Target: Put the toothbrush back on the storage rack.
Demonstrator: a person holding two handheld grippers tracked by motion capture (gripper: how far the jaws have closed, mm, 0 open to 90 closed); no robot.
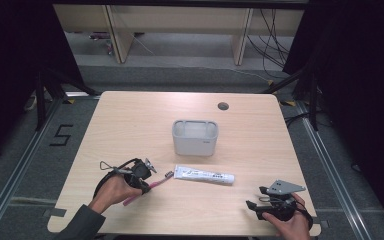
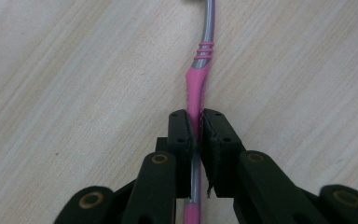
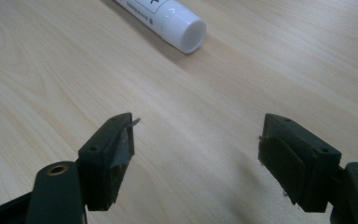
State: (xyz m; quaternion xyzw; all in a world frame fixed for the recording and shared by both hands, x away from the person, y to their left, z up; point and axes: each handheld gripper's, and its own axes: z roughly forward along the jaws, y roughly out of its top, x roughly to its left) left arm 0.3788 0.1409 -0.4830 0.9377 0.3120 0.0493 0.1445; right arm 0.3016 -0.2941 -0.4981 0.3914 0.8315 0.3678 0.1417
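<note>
Left gripper view shows the left tongs (image 2: 195, 128) pinching the slim toothbrush (image 2: 196, 84) handle, which may twist loose; right tongs (image 3: 196, 158) gape empty.

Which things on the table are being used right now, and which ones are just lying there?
In use:
- pink toothbrush, lying on the table
- left gripper, shut on its handle

Lying about:
- white toothpaste tube, beside the brush head
- grey holder cup, farther back
- right gripper, open with nothing between its jaws
</note>
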